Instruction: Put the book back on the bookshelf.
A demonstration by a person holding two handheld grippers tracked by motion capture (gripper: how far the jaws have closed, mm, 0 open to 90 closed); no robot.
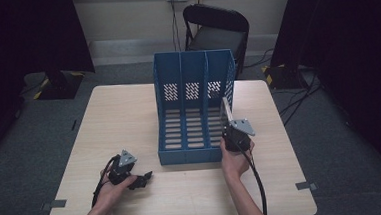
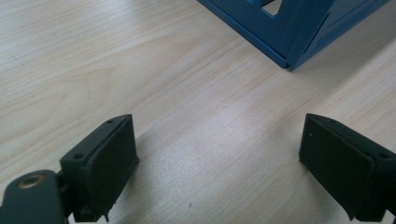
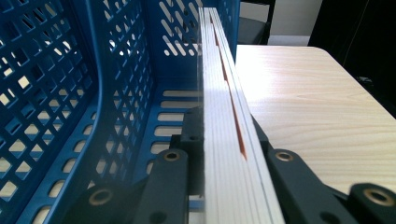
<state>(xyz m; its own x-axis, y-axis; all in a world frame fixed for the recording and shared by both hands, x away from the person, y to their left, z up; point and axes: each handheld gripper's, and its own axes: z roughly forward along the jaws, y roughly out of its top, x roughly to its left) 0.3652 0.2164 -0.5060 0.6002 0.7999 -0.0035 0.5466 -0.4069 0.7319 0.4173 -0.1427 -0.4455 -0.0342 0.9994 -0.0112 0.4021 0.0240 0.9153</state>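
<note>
A: We find the high view dim and soft, its corners sinking to black around the pale counter [image 1: 129, 116].

B: We agree; the gripper views are brighter, with glare on the book [image 3: 224, 140] edge, blurred near fingers [image 2: 107, 163] and soft shadows.

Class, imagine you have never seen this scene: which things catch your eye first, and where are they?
A blue three-slot file rack stands mid-table. At its right edge, the right gripper clamps a thin book upright, edge-on by the rack's right side. The left gripper rests open on the bare wooden table, near the front left.
</note>
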